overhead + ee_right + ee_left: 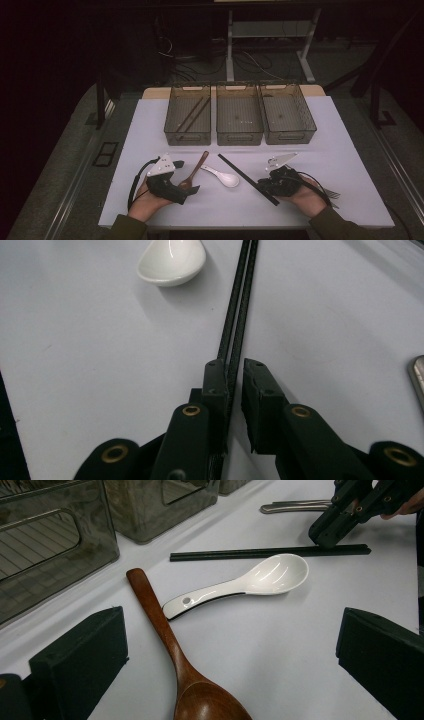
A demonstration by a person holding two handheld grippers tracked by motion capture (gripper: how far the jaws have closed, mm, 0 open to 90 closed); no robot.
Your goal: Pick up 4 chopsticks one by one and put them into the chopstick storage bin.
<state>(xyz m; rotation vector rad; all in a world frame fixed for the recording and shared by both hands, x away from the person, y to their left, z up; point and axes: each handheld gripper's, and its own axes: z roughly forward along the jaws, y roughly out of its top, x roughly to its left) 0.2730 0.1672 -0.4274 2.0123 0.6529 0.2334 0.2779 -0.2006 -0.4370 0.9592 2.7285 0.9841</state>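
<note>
A pair of black chopsticks [245, 177] lies slanted on the white table [150, 125]. My right gripper [264, 186] is down at their near end, and in the right gripper view my right gripper [235, 371] is shut on the chopsticks [240, 305]. A white ceramic spoon [222, 176] and a brown wooden spoon [195, 172] lie left of them. My left gripper [230, 630] stands open, its jaws wide on either side of the wooden spoon [165, 635] without touching it. Beyond lie the white spoon [250, 582] and the chopsticks [240, 554].
Three clear bins stand in a row at the back: left [187, 135], middle [239, 136], right [290, 136]. The left one holds dark chopsticks [192, 115]. A metal fork [331, 193] lies just right of my right hand. The table's front edge is close to both hands.
</note>
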